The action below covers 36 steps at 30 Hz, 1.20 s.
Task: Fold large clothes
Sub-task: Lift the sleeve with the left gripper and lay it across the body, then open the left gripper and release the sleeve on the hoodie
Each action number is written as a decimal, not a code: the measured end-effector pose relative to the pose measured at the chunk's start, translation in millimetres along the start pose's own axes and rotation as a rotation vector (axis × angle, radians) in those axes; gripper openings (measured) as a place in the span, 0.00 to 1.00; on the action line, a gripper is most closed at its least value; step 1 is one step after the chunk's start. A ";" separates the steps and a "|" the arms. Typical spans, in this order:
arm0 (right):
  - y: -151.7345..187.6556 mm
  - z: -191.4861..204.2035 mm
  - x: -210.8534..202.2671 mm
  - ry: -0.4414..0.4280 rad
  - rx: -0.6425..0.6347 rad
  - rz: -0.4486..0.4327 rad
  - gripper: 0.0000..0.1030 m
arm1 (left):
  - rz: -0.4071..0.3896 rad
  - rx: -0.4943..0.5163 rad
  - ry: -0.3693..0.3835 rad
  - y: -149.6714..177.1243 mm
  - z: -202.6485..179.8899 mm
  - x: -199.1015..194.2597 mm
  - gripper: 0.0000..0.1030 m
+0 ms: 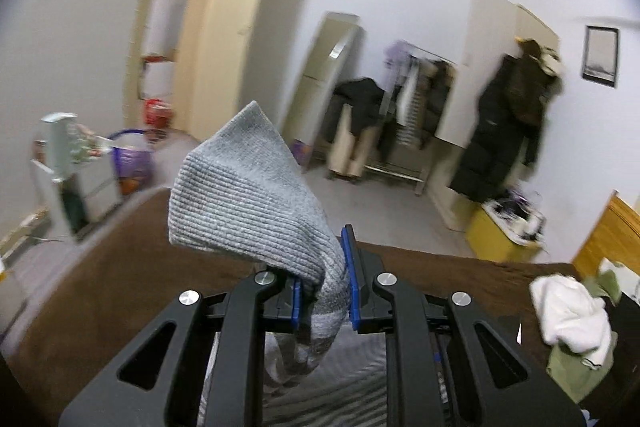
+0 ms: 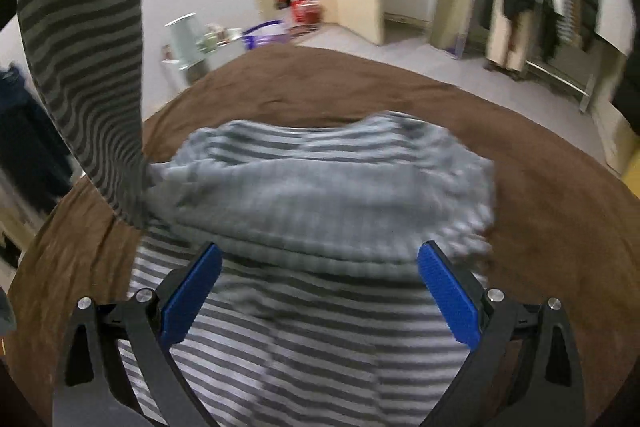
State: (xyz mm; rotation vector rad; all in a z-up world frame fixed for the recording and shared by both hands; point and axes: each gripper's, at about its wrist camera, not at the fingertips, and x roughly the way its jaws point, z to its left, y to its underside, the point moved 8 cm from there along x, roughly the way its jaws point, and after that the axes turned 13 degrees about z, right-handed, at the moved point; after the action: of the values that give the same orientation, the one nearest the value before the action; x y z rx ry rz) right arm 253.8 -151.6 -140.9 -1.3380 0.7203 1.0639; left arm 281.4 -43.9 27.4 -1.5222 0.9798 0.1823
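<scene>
A grey-and-dark striped knit sweater (image 2: pixel 320 187) lies bunched on a brown bed cover (image 2: pixel 320 79). One sleeve (image 2: pixel 88 47) is lifted off the bed and rises to the top left corner of the right wrist view. My left gripper (image 1: pixel 324 267) is shut on that sleeve's plain grey ribbed cuff (image 1: pixel 248 195), which sticks up and flops over past the blue pads. My right gripper (image 2: pixel 320 251) hovers above the sweater's body, open wide, with its blue pads (image 2: pixel 192 295) clear of the cloth.
A pile of white and green clothes (image 1: pixel 568 311) lies on the bed's right side by a wooden headboard (image 1: pixel 612 231). Beyond the bed stand a yellow box (image 1: pixel 496 235), a clothes rack (image 1: pixel 400 115) and a cluttered small white table (image 1: pixel 68 155).
</scene>
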 end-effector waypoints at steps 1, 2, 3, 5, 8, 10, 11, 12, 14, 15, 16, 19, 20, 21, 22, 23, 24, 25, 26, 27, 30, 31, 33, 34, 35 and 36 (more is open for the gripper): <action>2.5 -11.3 -2.1 0.017 0.009 0.004 0.94 | 0.018 0.017 0.000 4.4 -14.7 14.5 0.19; 6.7 -21.8 -2.2 0.038 0.019 0.012 0.94 | 0.030 0.028 0.003 8.8 -27.9 28.5 0.19; 12.4 -36.6 -3.6 0.058 0.030 0.024 0.94 | 0.054 0.032 0.020 15.7 -42.8 48.2 0.19; 21.2 -57.8 -4.4 0.073 0.054 0.041 0.94 | 0.085 0.031 0.034 27.2 -60.3 74.7 0.19; 37.7 -87.7 -4.2 0.099 0.075 0.069 0.94 | 0.141 0.019 0.041 52.1 -76.7 114.1 0.19; 48.1 -102.9 -1.5 0.112 0.084 0.085 0.94 | 0.178 0.002 0.048 69.8 -81.6 139.4 0.19; 51.6 -108.1 0.6 0.111 0.093 0.091 0.94 | 0.200 -0.005 0.041 81.3 -82.2 154.3 0.19; 56.4 -116.7 3.8 0.103 0.107 0.097 0.94 | 0.217 -0.013 0.042 88.8 -82.7 162.5 0.19; 62.5 -124.2 8.9 0.089 0.130 0.105 0.94 | 0.257 -0.037 0.054 106.9 -81.7 181.6 0.19; 66.8 -128.6 11.8 0.083 0.143 0.110 0.94 | 0.284 -0.043 0.049 118.0 -81.8 193.8 0.19; 70.0 -131.6 14.7 0.080 0.152 0.113 0.94 | 0.301 -0.041 0.048 126.0 -82.5 201.9 0.19; 79.4 -139.2 23.9 0.070 0.176 0.124 0.94 | 0.366 -0.046 0.073 152.9 -86.2 225.2 0.20; 81.7 -140.9 26.2 0.068 0.185 0.126 0.94 | 0.388 -0.045 0.074 162.5 -86.4 231.0 0.20; 84.8 -143.4 28.1 0.066 0.196 0.127 0.94 | 0.414 -0.042 0.085 174.2 -88.5 238.3 0.22; 86.7 -145.8 29.1 0.063 0.203 0.129 0.94 | 0.429 -0.038 0.095 181.3 -90.0 241.9 0.24; 88.6 -147.7 29.9 0.062 0.207 0.132 0.94 | 0.442 -0.036 0.106 187.1 -91.2 243.9 0.26; 90.3 -150.7 30.0 0.068 0.210 0.134 0.94 | 0.440 -0.031 0.122 190.7 -93.0 240.9 0.34; 90.8 -152.1 28.9 0.072 0.213 0.133 0.94 | 0.429 -0.021 0.129 192.4 -95.4 236.9 0.48; 91.1 -154.0 27.3 0.070 0.214 0.130 0.94 | 0.417 -0.007 0.128 192.0 -94.3 230.4 0.54; 90.5 -155.0 25.4 0.065 0.215 0.126 0.94 | 0.404 0.013 0.125 190.4 -93.7 221.2 0.60; 83.4 -155.9 14.2 0.027 0.219 0.093 0.94 | 0.381 0.039 0.111 183.5 -79.3 193.4 0.67; 77.5 -153.9 8.2 -0.005 0.223 0.073 0.94 | 0.371 0.038 0.096 180.6 -69.4 183.5 0.74; 64.9 -145.8 -0.2 -0.049 0.216 0.041 0.94 | 0.356 0.025 0.047 176.8 -45.9 166.0 0.79; 57.1 -140.0 -1.8 -0.058 0.201 0.036 0.94 | 0.353 0.015 0.014 175.6 -30.2 158.1 0.79; 50.3 -134.8 -2.0 -0.060 0.185 0.035 0.94 | 0.352 0.003 -0.021 176.0 -16.8 153.4 0.80; 40.1 -125.7 -1.0 -0.052 0.155 0.033 0.94 | 0.360 -0.017 -0.068 177.7 2.4 149.1 0.81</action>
State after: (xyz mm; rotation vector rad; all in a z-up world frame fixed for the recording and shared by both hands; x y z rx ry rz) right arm 236.7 -278.1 -174.0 -1.1657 0.7724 1.0444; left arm 258.7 -90.5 -198.6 -1.3361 1.1938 0.4953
